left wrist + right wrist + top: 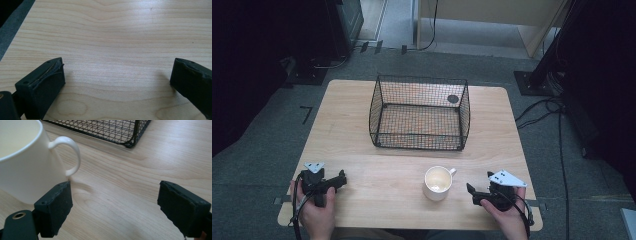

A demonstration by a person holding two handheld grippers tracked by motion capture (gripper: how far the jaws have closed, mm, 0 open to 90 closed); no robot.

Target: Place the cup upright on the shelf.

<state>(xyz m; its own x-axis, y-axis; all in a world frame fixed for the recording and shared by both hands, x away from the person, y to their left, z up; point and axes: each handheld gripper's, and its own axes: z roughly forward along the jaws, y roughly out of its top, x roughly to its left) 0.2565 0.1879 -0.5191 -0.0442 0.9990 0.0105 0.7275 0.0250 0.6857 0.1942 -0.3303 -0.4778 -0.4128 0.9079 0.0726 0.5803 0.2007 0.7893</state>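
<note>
A light wooden tabletop (347,107) with rounded corners stands on grey carpet. Toward its far side, roughly in the middle, sits a black wire mesh basket (419,112), open at the top, its wood-grain floor showing through the mesh. Nearer the front edge and a little right of centre stands a white mug (438,183), upright, its handle turned toward the far right; it looks empty inside. Mug and basket stand apart, with bare wood between them. The left half of the front area is plain grain with nothing resting on it.
</note>
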